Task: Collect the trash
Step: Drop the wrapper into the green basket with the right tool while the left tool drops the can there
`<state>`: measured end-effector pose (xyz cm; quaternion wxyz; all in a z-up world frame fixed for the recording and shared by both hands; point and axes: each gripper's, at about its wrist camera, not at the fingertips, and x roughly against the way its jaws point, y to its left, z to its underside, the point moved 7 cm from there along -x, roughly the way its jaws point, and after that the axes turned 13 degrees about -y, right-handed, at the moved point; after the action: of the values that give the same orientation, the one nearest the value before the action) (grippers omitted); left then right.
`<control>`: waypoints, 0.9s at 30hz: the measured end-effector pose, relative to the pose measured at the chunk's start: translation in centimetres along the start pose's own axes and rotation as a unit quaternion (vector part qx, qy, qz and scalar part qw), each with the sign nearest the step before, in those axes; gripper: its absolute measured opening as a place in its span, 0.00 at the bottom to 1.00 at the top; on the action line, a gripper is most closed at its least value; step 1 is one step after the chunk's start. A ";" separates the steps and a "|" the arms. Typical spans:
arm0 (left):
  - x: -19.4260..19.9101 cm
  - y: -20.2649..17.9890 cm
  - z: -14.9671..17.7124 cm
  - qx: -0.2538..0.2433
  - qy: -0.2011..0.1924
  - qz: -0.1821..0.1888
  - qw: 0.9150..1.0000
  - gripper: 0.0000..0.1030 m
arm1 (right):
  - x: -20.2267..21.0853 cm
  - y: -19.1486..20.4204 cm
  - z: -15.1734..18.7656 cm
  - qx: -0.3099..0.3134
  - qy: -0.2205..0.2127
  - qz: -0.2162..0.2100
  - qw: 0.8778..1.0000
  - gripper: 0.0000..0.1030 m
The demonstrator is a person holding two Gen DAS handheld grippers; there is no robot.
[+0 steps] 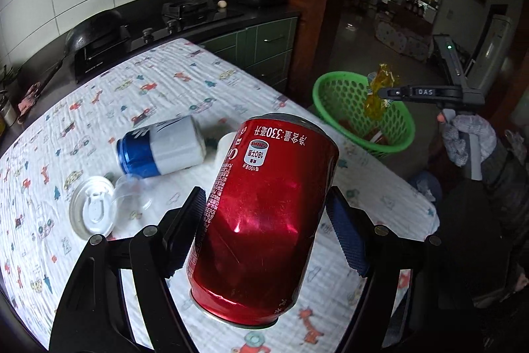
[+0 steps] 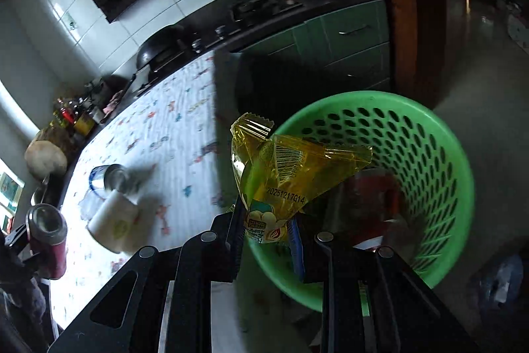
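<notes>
Red can sits clamped in left tool above table.

My left wrist camera looks down across the table, near; my right looks down into the green basket beside it. Both share table and basket.

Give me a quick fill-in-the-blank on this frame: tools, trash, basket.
1. The left tool grips a ____ can.
2. The right tool holds a yellow wrapper above the ____ basket.
3. The blue and white can on the table lies on its ____.

Missing: red; green; side
</notes>
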<state>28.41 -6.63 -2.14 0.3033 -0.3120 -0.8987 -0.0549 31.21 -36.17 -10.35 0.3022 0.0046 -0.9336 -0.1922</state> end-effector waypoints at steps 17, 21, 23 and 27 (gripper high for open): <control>-14.9 -12.0 -7.2 -0.010 0.019 0.066 0.998 0.71 | 0.4 -8.2 0.4 0.012 -0.040 0.069 0.997 0.67; -18.1 -13.6 -7.8 0.004 0.032 0.072 0.997 0.71 | 2.1 -8.1 0.8 0.018 -0.054 0.067 0.996 0.74; -19.5 -14.3 -7.9 0.007 0.036 0.076 0.996 0.71 | 2.9 -7.8 1.1 0.025 -0.061 0.064 0.996 0.77; -21.9 -15.3 -7.9 0.016 0.046 0.076 0.996 0.72 | 4.6 -7.3 1.7 0.022 -0.077 0.056 0.995 0.81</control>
<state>36.95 -32.67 -7.07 0.3527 -0.3718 -0.8581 -0.0310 25.73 -42.95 -11.67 0.2394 -0.0554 -0.9571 -0.1539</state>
